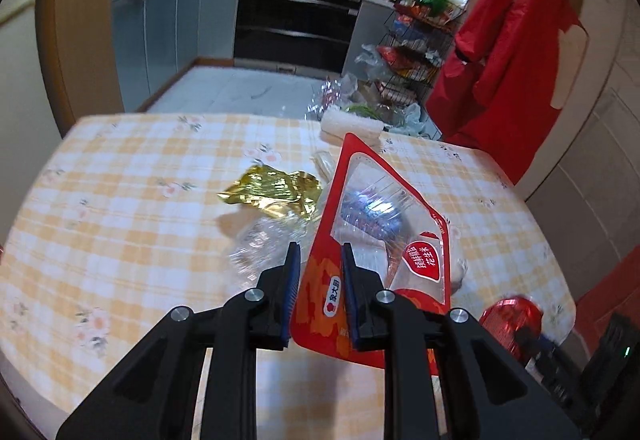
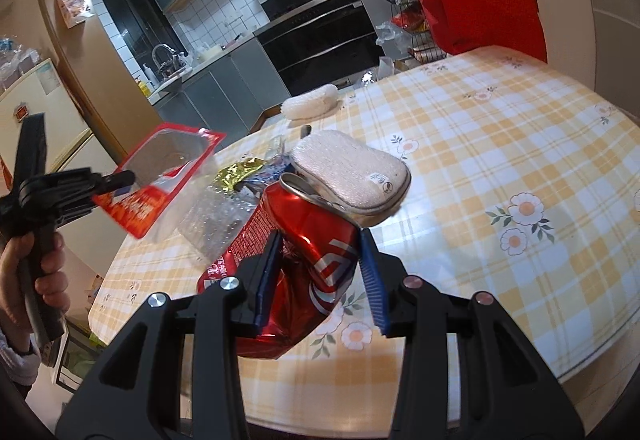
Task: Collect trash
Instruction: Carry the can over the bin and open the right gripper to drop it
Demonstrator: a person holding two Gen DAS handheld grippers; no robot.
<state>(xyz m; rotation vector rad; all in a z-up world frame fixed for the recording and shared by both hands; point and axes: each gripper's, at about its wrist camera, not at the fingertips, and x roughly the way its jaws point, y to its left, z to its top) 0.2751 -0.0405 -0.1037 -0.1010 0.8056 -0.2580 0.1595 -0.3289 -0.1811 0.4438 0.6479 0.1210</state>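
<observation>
Kitchen table point(image 2: 500, 143): left gripper point(image 1: 318, 260) pinches peanut bag point(image 1: 384, 224), right gripper point(image 2: 320, 252) clamps crushed can point(image 2: 304, 240); gold wrapper point(image 1: 272, 189) remains

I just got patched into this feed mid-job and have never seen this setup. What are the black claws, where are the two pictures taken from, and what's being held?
No robot here: a person carries two hand-held claws, each with a camera looking along its fingers. The left view shows the left claw shut on a red snack bag. The right view shows the right claw shut on a crushed red can. On the checked tablecloth lie a gold wrapper, clear plastic wrap and a white foam pad.
</observation>
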